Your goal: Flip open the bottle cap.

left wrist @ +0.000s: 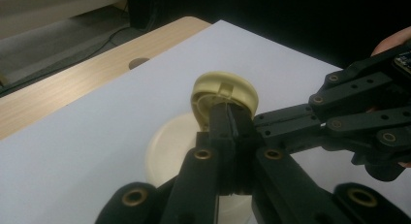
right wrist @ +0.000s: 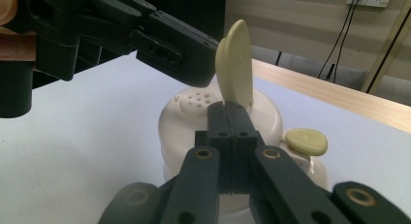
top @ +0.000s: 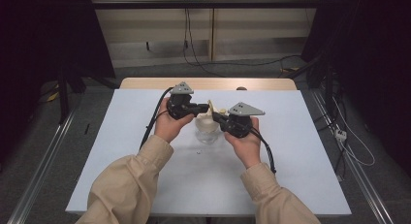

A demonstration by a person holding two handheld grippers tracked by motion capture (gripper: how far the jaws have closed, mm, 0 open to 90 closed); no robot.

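Cream plastic: a shaker jar with a clear lower body and a cream lid stands near the middle of the table, between the two grippers.
Table: white top with a bare wooden strip along the far edge.
Lid detail: in the right gripper view a patch of small sprinkle holes lies on the lid's top, and a flip cap stands upright, raised off the lid.
Second cap: a smaller round flap lies open and low at the jar's side in the right gripper view.
Left gripper: held in the left hand, reaching in from the left; its jaws look pressed together at the edge of the raised flip cap, though whether they actually pinch it I cannot tell.
Right gripper: held in the right hand, coming in from the right; its jaws are pressed together just at the lid's near rim, below the raised cap, and a grip on anything cannot be made out.
Sleeves: tan, entering from the bottom.
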